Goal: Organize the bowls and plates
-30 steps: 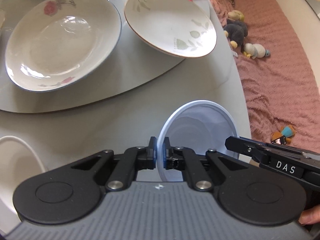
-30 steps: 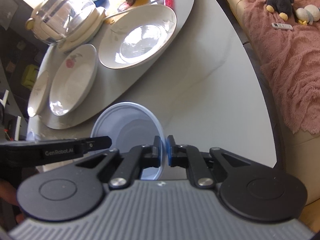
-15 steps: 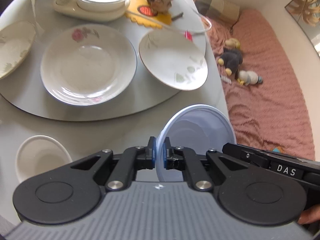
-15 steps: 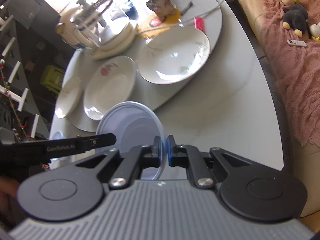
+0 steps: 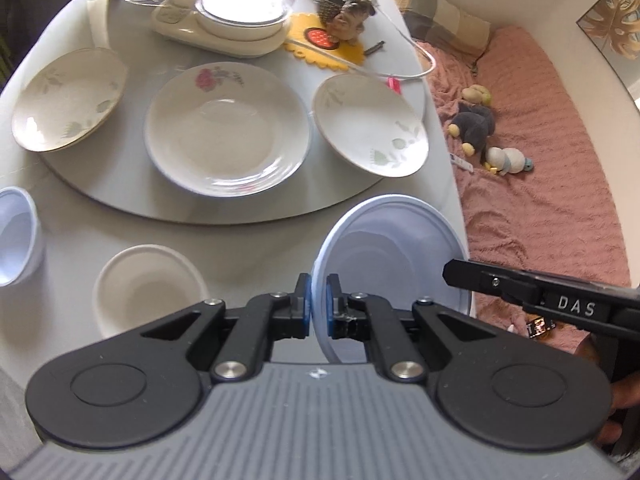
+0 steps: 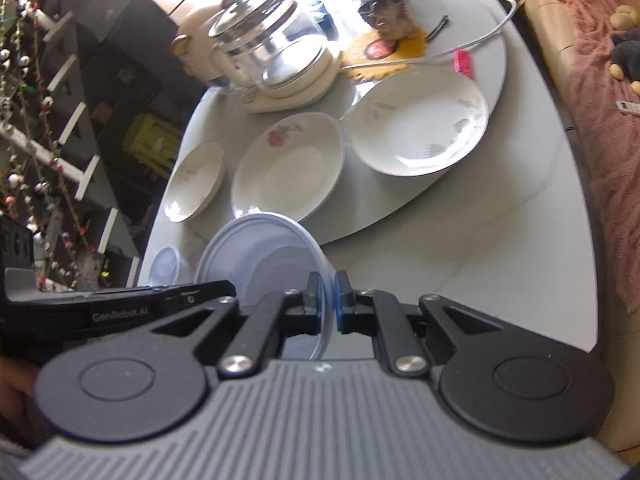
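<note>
Both pairs of jaws are pinching the rim of one pale blue bowl (image 5: 394, 258): the left gripper (image 5: 318, 310) grips its near-left edge, the right gripper (image 6: 327, 307) the opposite edge. The bowl hangs tilted in the air above the near edge of the grey surface (image 5: 256, 248), clear of it. Just below and left of it, a small cream bowl (image 5: 150, 290) sits on the surface, and further left a second pale blue bowl (image 5: 16, 236) stands at the edge. Beyond them, a round turntable (image 5: 132, 208) carries three plates in a row: a leaf-patterned plate (image 5: 68, 98) on the left, a rose-patterned plate (image 5: 226, 130) in the middle and another leaf-patterned plate (image 5: 370, 124) on the right. Farthest back stands a glass kettle (image 6: 268, 40) on its cream base, beside a yellow mat (image 5: 320, 42).
</note>
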Demonstrator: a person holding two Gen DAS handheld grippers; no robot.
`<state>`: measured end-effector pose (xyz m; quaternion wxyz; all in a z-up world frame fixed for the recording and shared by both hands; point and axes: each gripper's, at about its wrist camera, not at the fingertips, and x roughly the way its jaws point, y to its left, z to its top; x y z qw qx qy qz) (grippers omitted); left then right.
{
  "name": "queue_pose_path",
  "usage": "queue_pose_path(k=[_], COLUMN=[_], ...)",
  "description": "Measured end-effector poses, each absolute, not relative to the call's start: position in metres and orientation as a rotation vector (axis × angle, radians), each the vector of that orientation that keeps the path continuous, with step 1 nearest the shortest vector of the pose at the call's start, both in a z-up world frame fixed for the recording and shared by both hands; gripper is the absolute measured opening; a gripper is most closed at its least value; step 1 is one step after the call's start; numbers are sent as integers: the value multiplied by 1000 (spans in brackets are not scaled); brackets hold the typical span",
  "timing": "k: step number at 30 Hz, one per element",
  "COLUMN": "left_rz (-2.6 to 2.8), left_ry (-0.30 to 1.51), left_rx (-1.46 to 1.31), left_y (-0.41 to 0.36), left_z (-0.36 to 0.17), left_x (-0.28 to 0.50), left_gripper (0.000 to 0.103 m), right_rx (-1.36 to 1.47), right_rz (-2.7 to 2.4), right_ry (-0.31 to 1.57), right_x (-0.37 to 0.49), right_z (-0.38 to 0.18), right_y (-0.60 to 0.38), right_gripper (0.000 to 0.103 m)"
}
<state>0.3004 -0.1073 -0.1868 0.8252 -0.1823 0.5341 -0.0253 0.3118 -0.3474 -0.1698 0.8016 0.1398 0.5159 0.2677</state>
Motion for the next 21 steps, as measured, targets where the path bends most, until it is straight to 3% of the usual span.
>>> queue_pose_path(k=[21], left_rz=[112], left_ry=[1056], left_rx=[-554], left_y=[6], left_z=[-201], left_x=[240], left_gripper=[8], right_rx=[179], right_rz=[695], right_ry=[1195], right_x=[294], right_z=[-180], right_y=[-232], right_gripper=[9])
